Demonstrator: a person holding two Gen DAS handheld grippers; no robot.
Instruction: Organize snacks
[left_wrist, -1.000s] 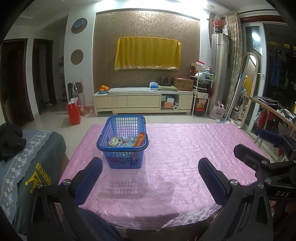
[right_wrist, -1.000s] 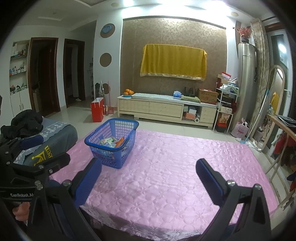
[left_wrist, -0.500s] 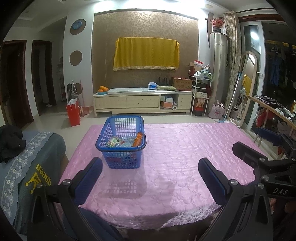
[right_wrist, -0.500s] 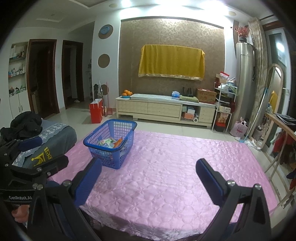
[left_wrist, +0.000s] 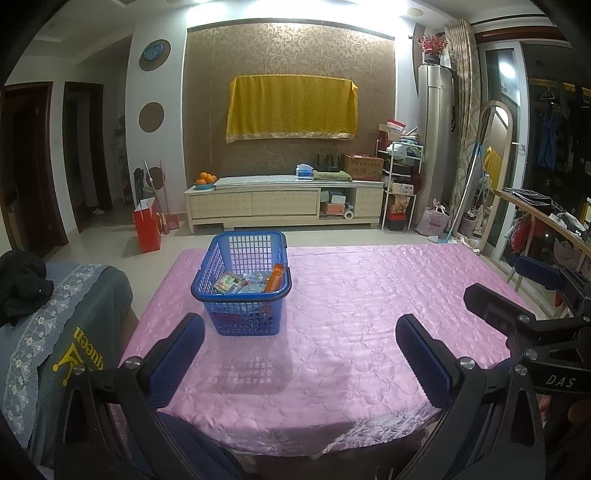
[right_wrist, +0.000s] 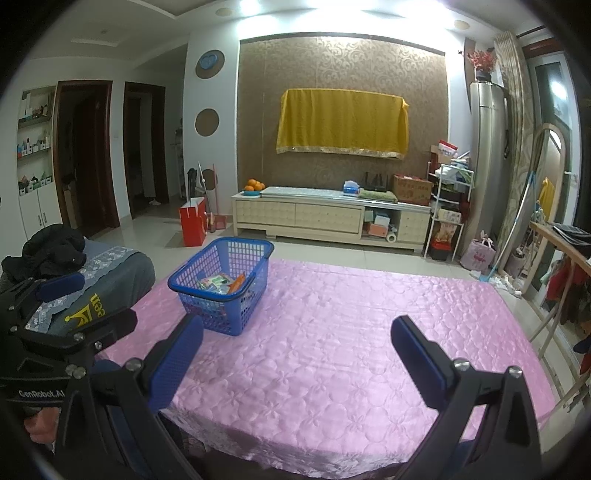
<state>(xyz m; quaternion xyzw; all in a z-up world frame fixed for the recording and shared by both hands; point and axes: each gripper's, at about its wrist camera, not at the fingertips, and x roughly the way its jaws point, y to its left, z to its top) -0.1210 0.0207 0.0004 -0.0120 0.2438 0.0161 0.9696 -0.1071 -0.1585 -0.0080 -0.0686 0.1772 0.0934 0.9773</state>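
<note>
A blue plastic basket (left_wrist: 242, 284) stands on the pink-covered table (left_wrist: 369, 317), left of centre, with several snack packets (left_wrist: 251, 282) inside. It also shows in the right wrist view (right_wrist: 223, 284). My left gripper (left_wrist: 299, 332) is open and empty, held above the table's near edge, behind the basket. My right gripper (right_wrist: 295, 332) is open and empty, to the right of the basket. The right gripper shows at the right edge of the left wrist view (left_wrist: 524, 317), and the left gripper at the left edge of the right wrist view (right_wrist: 59, 306).
A chair draped in grey cloth (left_wrist: 55, 332) with a black garment stands at the table's left. Beyond the table are tiled floor, a red bag (left_wrist: 147, 229) and a low cabinet (left_wrist: 284, 206). A wooden rail and clothes rack (left_wrist: 535, 221) are at the right.
Both grippers have drifted slightly; the basket sits a little lower and more left in view. Both stay open and empty.
</note>
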